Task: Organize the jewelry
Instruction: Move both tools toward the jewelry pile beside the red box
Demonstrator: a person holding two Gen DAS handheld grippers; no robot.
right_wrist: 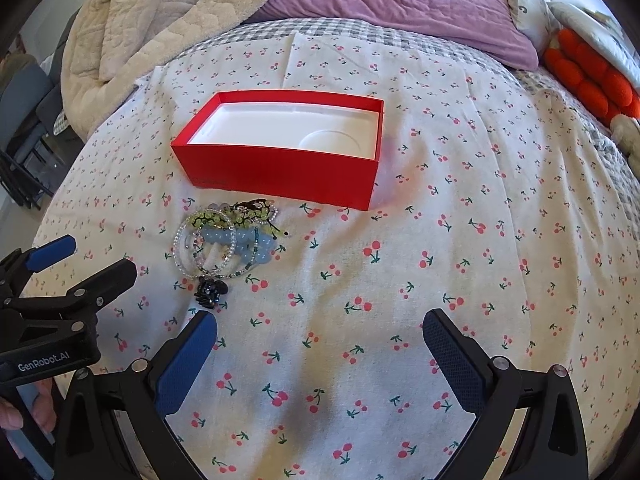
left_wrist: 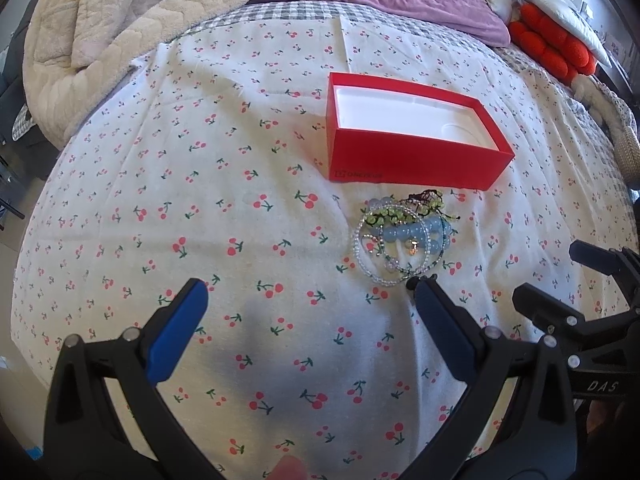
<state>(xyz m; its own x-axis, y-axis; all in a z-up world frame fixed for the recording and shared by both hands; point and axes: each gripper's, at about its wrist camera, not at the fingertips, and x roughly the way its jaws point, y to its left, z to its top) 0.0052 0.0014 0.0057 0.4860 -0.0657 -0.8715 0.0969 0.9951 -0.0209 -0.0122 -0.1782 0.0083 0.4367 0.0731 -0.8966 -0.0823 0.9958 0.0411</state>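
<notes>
An open red box (left_wrist: 404, 160) (right_wrist: 280, 172) with a bare white insert lies on the cherry-print bedsheet. Just in front of it sits a tangled pile of beaded bracelets (left_wrist: 404, 236) (right_wrist: 228, 240): blue, clear and green beads, with a small dark hair clip (right_wrist: 210, 293) at its near edge. My left gripper (left_wrist: 308, 298) is open and empty, its right finger just short of the pile. My right gripper (right_wrist: 320, 330) is open and empty, to the right of the pile. Each gripper shows at the edge of the other's view.
A beige quilted blanket (left_wrist: 120, 32) is heaped at the back left. A purple pillow (right_wrist: 400, 4) and an orange plush toy (right_wrist: 592, 80) lie at the back right. The cherry sheet (right_wrist: 440, 264) spreads wide around the box.
</notes>
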